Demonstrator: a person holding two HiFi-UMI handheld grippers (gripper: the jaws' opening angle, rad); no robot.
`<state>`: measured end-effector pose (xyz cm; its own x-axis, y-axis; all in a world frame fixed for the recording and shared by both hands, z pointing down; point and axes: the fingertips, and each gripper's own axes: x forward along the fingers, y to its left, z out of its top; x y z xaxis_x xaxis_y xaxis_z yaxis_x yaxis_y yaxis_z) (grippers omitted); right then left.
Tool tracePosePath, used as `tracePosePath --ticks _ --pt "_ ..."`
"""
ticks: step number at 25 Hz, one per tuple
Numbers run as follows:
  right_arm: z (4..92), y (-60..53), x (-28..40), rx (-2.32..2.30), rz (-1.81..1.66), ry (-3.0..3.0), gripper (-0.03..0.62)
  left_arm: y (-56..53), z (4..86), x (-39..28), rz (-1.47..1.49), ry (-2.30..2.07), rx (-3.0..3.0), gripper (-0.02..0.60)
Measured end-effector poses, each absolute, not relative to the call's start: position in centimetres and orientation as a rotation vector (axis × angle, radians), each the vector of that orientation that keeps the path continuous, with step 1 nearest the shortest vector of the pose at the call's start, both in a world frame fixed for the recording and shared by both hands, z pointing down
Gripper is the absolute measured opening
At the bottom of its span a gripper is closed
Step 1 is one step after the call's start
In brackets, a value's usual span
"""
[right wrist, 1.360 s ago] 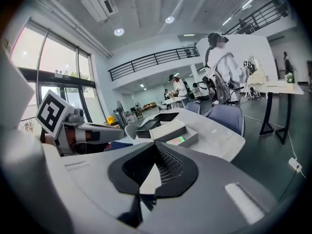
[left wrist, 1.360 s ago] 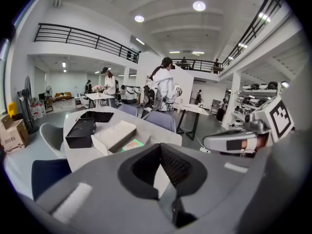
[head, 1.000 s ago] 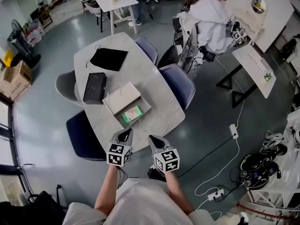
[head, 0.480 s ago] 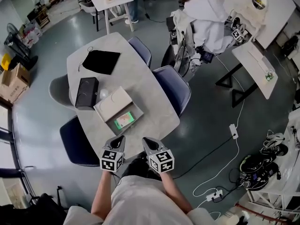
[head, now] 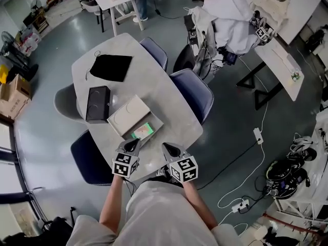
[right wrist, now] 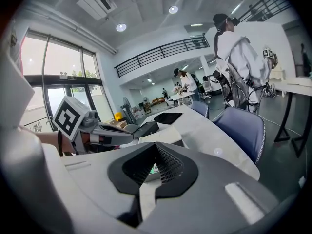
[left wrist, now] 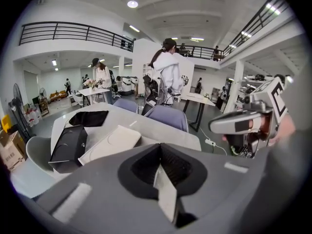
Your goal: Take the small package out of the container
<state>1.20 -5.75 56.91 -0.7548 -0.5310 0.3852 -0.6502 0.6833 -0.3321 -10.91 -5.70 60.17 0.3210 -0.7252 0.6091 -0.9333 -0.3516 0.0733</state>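
Package (head: 144, 132) in container (head: 158, 123) (black box (head: 97, 104) beside)

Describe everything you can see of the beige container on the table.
The beige container is a flat rectangular box, cardboard-like, lying on the grey table near the person's edge. A pale lid lies over its far part. The near end is open, with a small green package lying inside. A black box sits close beside it. The shut left gripper points at its open end, but contact cannot be told.
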Motion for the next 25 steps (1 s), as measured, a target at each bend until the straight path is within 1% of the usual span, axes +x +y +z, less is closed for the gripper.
tracePosePath --ticks 7,12,18,23,25 --pt "59.1 -5.9 0.3 0.976 0.659 -2.608 0.002 -7.6 63.1 -12.8 0.778 -1.367 2.23 0.054" --pt "59.6 -6.1 -0.1 1.011 0.658 -2.582 0.001 -9.3 65.2 -12.9 0.856 -1.269 2.262 0.062" --pt "59.9 -6.8 0.0 1.036 0.678 -2.567 0.002 -9.7 68.5 -12.1 0.946 -1.137 2.252 0.088" --pt "60.9 -7.6 -0.5 1.001 0.687 -2.535 0.002 -10.6 71.6 -12.6 1.078 -1.035 2.247 0.138" --pt "61.3 -7.9 -0.7 0.986 0.709 -2.53 0.002 -11.0 72.6 -12.4 1.123 -1.001 2.245 0.138"
